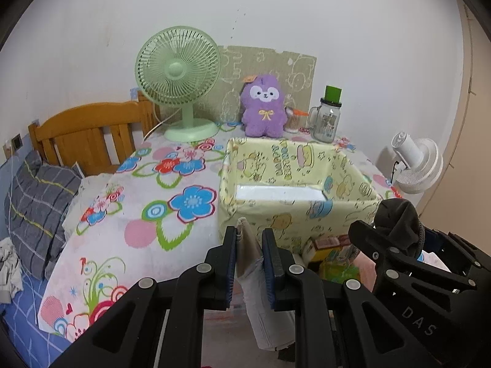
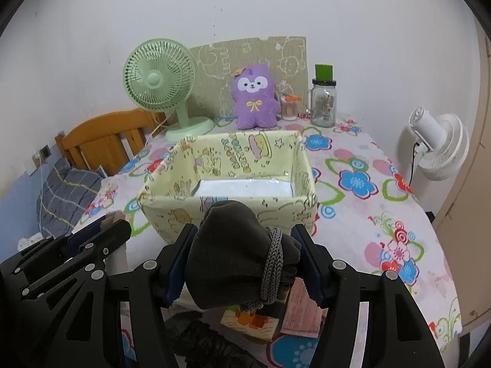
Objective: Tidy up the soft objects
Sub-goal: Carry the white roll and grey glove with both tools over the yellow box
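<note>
Dark rolled sock bundle (image 2: 242, 251) and pale sock (image 1: 248, 245), one per gripper, before a yellow fabric bin (image 2: 227, 165).

Writing: "DAS" in raised letters on the right gripper (image 1: 396, 236) body, left view at 4 o'clock; print on the bin's inner wall and the glass jar (image 2: 322, 104) label is unreadable. Right gripper (image 2: 245, 257): jaws clamped on the dark bundle, bound by a grey knitted cuff, bulbous end toward 12 o'clock, just short of the bin's near rim. Left gripper (image 1: 249, 239): jaws narrow, pinching the pale sock, long axis running 12 to 6, its lower end hanging below the fingers. Only the right view shows black fabric (image 2: 208, 343) at 6 o'clock; cartons (image 2: 254, 322) lie under the bundle. Bin stands on a floral cloth (image 2: 368, 190); purple plush (image 2: 253, 98) and green fan (image 2: 159, 82) at 12 o'clock behind it.
</note>
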The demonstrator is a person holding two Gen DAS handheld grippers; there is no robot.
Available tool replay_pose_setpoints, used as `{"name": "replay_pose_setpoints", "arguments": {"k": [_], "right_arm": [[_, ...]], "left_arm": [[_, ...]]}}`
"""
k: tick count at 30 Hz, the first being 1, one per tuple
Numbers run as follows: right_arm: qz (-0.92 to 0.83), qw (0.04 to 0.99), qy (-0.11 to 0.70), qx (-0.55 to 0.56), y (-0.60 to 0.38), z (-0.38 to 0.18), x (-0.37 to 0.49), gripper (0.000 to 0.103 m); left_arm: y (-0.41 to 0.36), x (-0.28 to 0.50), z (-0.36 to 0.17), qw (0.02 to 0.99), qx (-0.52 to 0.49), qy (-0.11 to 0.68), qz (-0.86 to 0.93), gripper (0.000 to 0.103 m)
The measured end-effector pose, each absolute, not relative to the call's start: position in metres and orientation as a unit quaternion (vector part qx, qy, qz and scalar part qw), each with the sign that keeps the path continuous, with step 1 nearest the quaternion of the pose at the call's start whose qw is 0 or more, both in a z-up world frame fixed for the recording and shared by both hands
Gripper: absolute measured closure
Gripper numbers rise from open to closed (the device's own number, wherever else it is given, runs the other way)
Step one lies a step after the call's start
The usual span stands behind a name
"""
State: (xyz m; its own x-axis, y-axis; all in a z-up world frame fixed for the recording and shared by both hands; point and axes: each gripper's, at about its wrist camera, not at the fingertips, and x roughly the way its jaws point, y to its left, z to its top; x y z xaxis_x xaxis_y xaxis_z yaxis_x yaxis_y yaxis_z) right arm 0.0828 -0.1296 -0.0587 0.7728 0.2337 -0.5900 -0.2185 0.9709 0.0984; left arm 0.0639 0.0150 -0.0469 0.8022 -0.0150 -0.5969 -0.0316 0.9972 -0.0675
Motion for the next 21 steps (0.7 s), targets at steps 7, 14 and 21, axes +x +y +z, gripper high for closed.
{"name": "replay_pose_setpoints", "arguments": {"k": [7, 14, 21], "right_arm": [[0.119, 0.946, 0.302, 0.012, -0.135, -0.042, 0.085, 0.037], [0.113, 0.950, 0.289, 0.011, -0.141, -0.026, 0.088, 0.037], [0.102, 0.956, 0.274, 0.011, -0.148, -0.009, 0.091, 0.037]], "left_arm": [[0.007, 0.067, -0.031, 0.953, -0.034, 0.301, -0.002, 0.089], [-0.002, 0.075, -0.016, 0.956, -0.026, 0.293, -0.009, 0.089], [-0.009, 0.080, 0.001, 0.961, -0.021, 0.276, -0.019, 0.089]]}}
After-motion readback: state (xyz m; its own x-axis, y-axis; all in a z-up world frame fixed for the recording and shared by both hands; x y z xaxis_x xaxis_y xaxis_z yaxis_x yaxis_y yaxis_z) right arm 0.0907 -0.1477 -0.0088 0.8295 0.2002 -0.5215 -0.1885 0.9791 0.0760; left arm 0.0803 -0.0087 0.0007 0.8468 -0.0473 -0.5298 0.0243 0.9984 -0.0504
